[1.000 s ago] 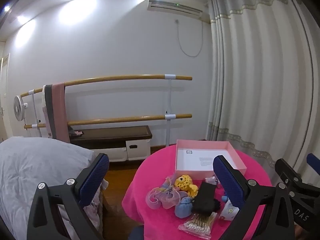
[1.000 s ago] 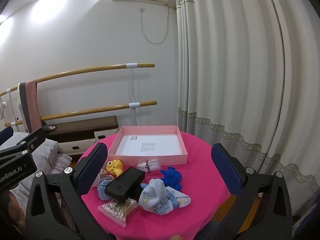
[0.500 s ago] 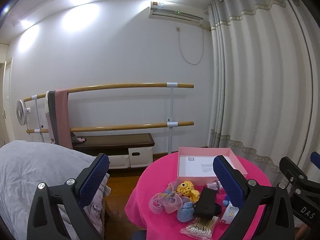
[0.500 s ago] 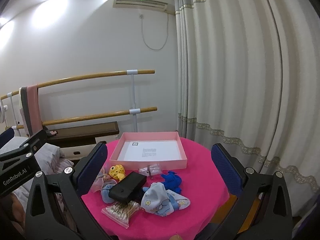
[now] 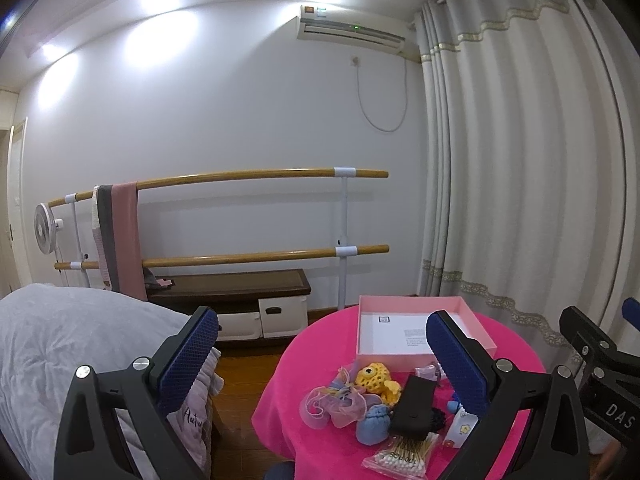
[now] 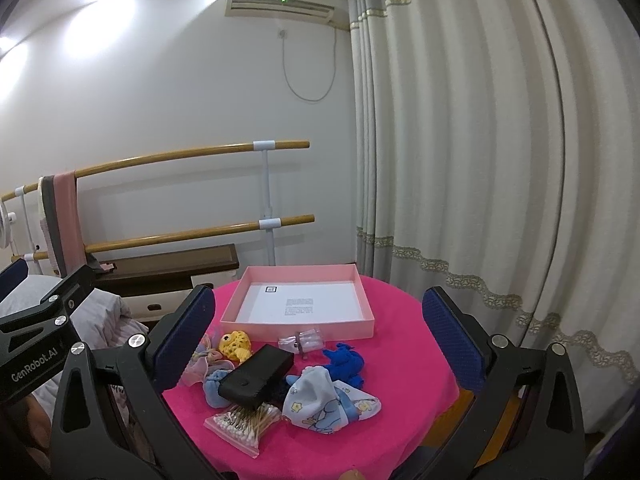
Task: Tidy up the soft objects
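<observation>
A round table with a bright pink cloth (image 6: 400, 344) holds an open, empty pink box (image 6: 298, 326) at its far side. In front of the box lies a pile: a yellow crochet toy (image 6: 234, 343), a pink organza scrunchie (image 5: 332, 402), a pale blue sock (image 5: 373, 424), a blue knitted piece (image 6: 346, 362), and a white printed baby cloth (image 6: 326, 398). My left gripper (image 5: 322, 360) is open and empty, raised to the left of the table. My right gripper (image 6: 316, 340) is open and empty, raised in front of the pile.
A black case (image 6: 256, 376), a bag of cotton swabs (image 6: 244, 424) and a small clear packet (image 6: 306, 340) lie among the soft things. A grey bed (image 5: 60, 344) is at the left. Ballet bars (image 5: 240, 256), a low bench (image 5: 228, 286) and curtains (image 6: 480, 160) stand behind.
Both grippers have pulled back and tilted down a little, so the table sits lower and looks smaller in both views. Nothing on the table moved.
</observation>
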The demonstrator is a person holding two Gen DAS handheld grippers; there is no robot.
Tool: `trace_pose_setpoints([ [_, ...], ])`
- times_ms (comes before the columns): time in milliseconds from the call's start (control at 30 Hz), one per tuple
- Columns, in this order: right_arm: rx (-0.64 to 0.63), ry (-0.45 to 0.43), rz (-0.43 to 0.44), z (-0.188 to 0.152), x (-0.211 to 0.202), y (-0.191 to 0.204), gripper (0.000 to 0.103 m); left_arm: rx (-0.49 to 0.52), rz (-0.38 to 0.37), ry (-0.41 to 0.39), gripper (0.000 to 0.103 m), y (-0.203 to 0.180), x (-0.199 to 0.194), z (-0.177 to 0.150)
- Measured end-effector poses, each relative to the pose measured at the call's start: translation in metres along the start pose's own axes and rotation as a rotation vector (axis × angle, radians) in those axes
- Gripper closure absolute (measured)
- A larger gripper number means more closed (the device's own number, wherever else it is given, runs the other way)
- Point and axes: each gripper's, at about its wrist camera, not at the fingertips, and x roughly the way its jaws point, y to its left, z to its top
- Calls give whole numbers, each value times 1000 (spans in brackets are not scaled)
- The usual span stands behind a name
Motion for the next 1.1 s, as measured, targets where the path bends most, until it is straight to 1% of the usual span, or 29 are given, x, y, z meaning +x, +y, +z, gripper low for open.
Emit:
trace_pose_setpoints([
  [300, -3, -6, 5, 0, -3, 1, 0, -10, -1, -1, 0, 4, -1, 1],
  [567, -5, 4, 9, -3, 0, 2, 0, -8, 1, 16, 0, 4, 7, -4],
  [833, -6, -4, 14, 0, -3, 1, 0, -12, 1, 4, 0, 6, 5, -3],
  [1100, -11, 5, 17, -1, 1, 2, 0, -8, 0, 16, 0, 6, 9, -9],
])
